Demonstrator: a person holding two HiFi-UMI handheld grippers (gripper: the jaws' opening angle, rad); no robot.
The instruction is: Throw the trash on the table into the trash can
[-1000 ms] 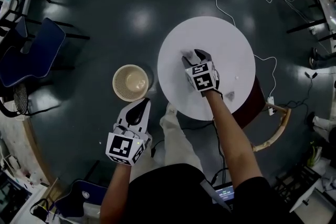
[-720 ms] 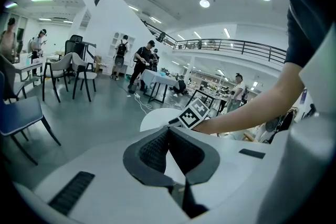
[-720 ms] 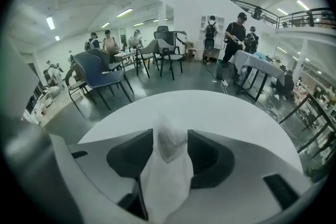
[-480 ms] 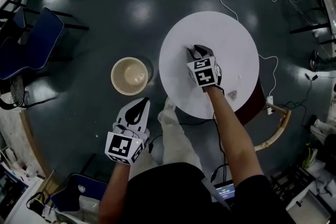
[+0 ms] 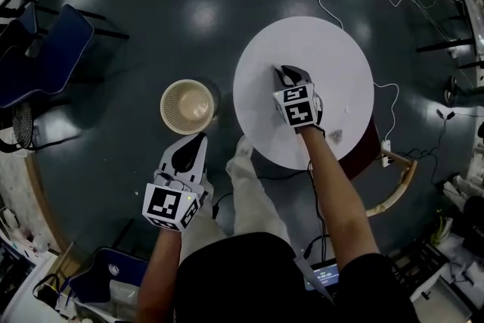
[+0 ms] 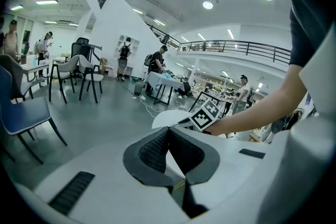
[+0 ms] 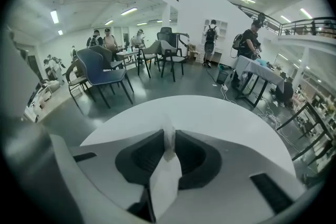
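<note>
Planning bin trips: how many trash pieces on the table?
3: a tissue the right gripper has just been closing on, a white scrap right of it, a grey wad at the near edge. Others may be hidden.

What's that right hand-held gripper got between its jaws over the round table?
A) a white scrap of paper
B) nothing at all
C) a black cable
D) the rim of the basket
A: the right gripper view shows a white paper scrap pinched between the jaws of the right hand-held gripper, which have just been closing on it.

Right gripper [image 7: 168,136] just closing, pinched white tissue [image 7: 166,181], perhaps
</note>
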